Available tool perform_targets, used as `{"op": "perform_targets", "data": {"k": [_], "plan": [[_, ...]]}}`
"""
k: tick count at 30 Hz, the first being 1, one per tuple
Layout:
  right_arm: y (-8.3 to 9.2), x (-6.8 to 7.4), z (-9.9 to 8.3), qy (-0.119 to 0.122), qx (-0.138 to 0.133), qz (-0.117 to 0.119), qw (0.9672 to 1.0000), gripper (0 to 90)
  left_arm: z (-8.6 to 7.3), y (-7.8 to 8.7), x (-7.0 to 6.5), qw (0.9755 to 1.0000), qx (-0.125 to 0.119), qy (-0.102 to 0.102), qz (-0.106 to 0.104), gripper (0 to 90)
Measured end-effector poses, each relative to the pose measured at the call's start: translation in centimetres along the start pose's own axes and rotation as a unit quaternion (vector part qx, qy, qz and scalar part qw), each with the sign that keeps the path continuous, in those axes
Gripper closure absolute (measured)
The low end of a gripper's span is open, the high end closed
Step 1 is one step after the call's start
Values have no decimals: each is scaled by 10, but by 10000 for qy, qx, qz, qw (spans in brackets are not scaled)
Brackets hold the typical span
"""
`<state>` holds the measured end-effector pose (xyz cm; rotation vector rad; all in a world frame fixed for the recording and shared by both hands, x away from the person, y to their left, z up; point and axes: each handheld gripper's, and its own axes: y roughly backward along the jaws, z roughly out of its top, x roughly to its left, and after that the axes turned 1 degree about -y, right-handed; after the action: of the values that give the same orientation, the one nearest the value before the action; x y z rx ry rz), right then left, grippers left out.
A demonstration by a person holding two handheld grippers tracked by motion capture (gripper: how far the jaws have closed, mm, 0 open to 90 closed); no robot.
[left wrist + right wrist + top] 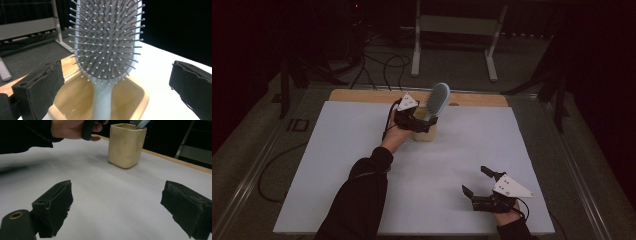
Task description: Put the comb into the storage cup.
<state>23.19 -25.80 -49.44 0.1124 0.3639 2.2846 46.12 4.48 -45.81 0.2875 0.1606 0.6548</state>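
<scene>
Our left gripper view reveals bristles on the pale blue paddle hairbrush [106, 42], standing handle-down in the cream square cup [132, 100]; our left gripper [422, 119] gapes wide around it, touching nothing. Our right gripper [476, 181] rests open, empty, well apart on the white table sheet [362, 165].

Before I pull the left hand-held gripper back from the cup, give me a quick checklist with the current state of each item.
1. Hairbrush stands handle-down in the cup: ok.
2. Left hand-held gripper jaws open, pads off the brush: ok.
3. Cup upright on the table: ok.
4. Brush steady once left alone: cannot tell; it leans on the cup's rim.
5. Right hand-held gripper open, holding nothing, well away from the cup: ok.
</scene>
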Motion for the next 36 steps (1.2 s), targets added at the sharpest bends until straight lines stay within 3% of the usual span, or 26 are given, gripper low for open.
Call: {"op": "perform_targets", "data": {"k": [11, 22, 36], "plan": [[-1, -4, -4, -55, 59, 11, 10000, 96, 3, 8, 5, 9993, 201, -49, -325, 0], [0, -3, -1, -36, 53, -8, 10000, 96, 11, 26, 5, 9963, 491, -183, -686, 0], [-1, 0, 0, 6, 57, -14, 10000, 96, 15, 56, 7, 9941, 681, -176, -824, 0]]}}
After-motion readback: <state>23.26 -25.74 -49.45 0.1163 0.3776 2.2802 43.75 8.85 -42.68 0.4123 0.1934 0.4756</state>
